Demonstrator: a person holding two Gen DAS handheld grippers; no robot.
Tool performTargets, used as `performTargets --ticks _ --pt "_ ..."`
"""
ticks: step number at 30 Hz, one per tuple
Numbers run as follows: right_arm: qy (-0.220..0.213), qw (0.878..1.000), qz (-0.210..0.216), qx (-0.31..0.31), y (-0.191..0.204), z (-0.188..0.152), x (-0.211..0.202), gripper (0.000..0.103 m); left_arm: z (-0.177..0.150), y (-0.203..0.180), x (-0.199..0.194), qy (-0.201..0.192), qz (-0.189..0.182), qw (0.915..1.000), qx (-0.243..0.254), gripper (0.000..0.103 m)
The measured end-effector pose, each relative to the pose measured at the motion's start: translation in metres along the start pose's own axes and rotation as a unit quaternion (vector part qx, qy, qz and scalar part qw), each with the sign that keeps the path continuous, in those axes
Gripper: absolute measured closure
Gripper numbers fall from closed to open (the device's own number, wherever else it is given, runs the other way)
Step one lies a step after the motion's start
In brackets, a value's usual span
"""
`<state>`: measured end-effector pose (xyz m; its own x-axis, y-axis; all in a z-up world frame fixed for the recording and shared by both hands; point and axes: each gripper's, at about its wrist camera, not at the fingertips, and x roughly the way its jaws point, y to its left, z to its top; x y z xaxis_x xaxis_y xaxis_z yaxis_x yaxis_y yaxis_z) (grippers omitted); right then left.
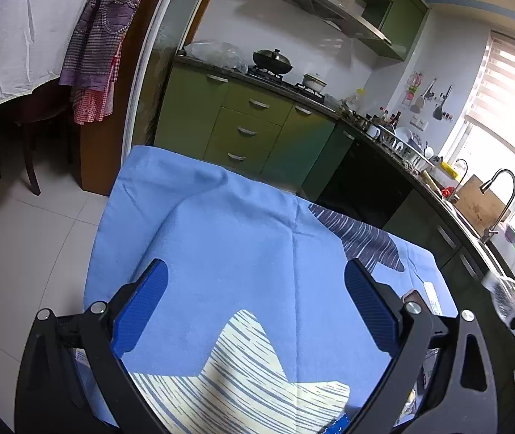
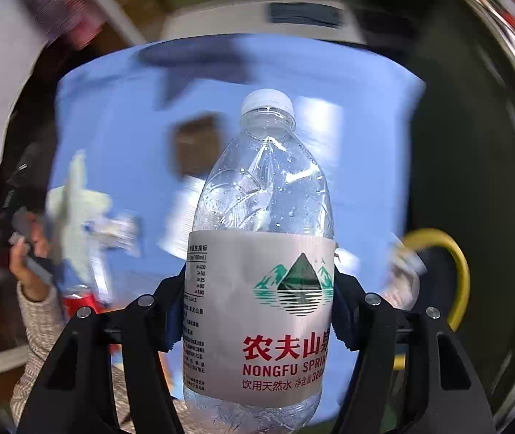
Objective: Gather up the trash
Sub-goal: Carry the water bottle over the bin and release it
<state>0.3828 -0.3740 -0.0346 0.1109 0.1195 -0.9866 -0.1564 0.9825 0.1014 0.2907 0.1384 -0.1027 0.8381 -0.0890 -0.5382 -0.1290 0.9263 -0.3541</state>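
Clear plastic water bottle [image 2: 262, 253], white label band: red Chinese characters "农夫山泉", last one cut by the label's right edge; beneath, red Latin "NONGFU SPRIN…", likewise cut off. Lower line in red, "饮用天然水", then "380…" partly wrapped out of sight; green mountain-and-water emblem above the brand name. Left edge of label: fine-print table with figures ≥400, ≥50, ≥35, ≥80, ≥180; remaining small print too fine to read.
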Motion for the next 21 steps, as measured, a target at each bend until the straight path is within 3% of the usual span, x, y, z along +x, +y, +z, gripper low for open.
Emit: performTargets --ticks 3,8,15,21 --pt "0.007 0.998 -0.008 0.065 -0.073 -0.023 0.007 0.039 -0.002 -0.003 0.000 0.000 0.000 1.0000 0.007 0.010" --pt "0.045 0.986 -0.011 0.162 -0.184 -0.063 0.063 0.039 -0.005 -0.009 0.005 0.006 0.006 0.9997 0.024 0.010" --pt "0.051 0.973 0.002 0.223 -0.241 -0.073 0.135 0.039 -0.010 -0.020 0.011 0.015 0.010 0.9986 0.049 0.010" --pt "0.041 0.974 -0.037 0.218 -0.241 -0.077 0.132 0.032 -0.012 -0.028 0.012 0.022 0.002 0.9974 0.069 0.010"
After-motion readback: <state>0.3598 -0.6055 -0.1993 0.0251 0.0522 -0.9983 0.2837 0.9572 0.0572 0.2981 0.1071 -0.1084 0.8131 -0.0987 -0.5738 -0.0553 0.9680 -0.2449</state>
